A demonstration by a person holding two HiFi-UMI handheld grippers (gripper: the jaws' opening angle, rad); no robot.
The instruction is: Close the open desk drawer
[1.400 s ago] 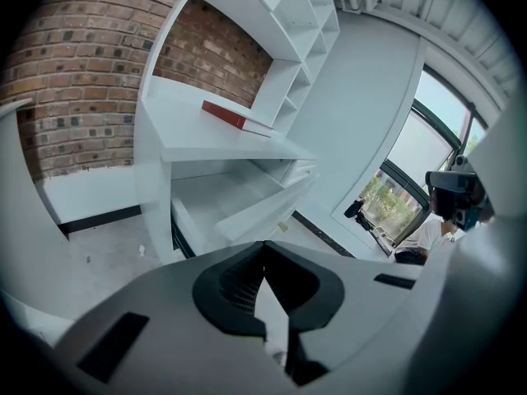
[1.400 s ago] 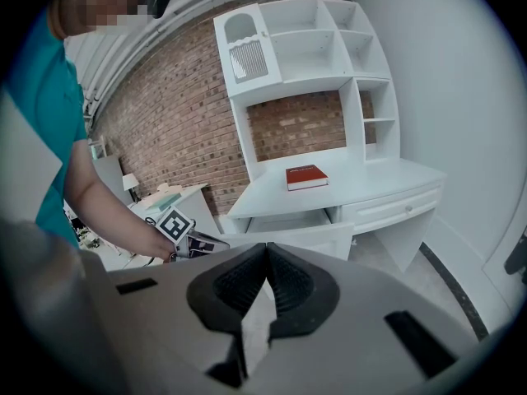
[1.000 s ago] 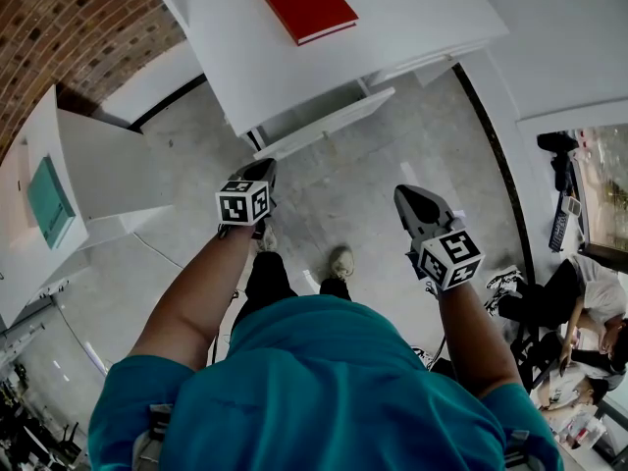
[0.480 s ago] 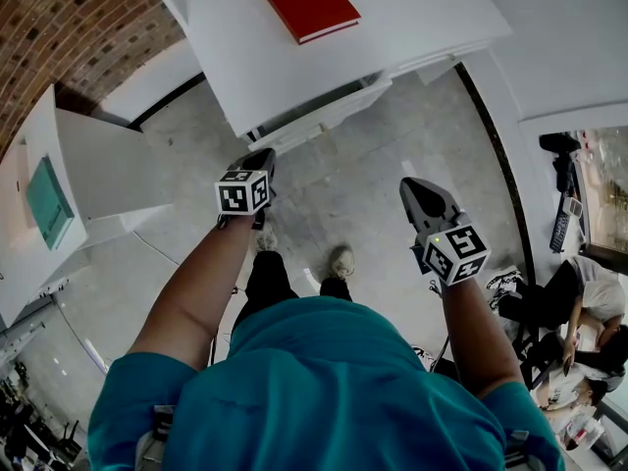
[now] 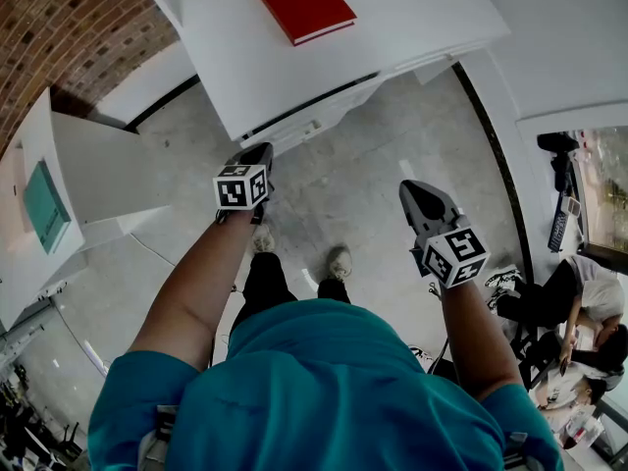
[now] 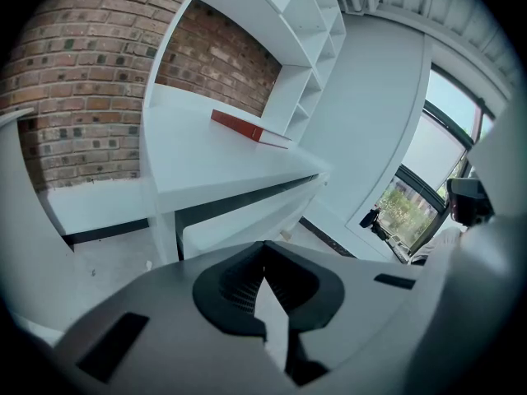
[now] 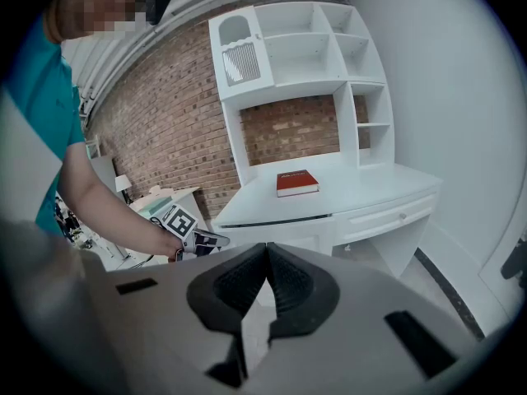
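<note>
Head view shows the drawer point(image 5: 312, 118) sitting under the front edge of the white desk point(image 5: 412, 27), its front almost flush and only a dark slit left above it, so the closing is judged all but done. The left gripper point(image 5: 262, 155) is held just short of that front with its jaws pressed together on nothing, a blunt closed tip being well suited to pushing. The right gripper point(image 5: 412, 196) is kept well apart over the floor point(image 5: 353, 189), jaws likewise together and empty, apparently so the push is left unhindered. A red book point(image 5: 302, 3) lies back on the desk top, clear of the edge. Open floor is seen between both grippers and the desk, while a low white cabinet point(image 5: 108, 170) stands off to the left, leaving room for drawing back.
</note>
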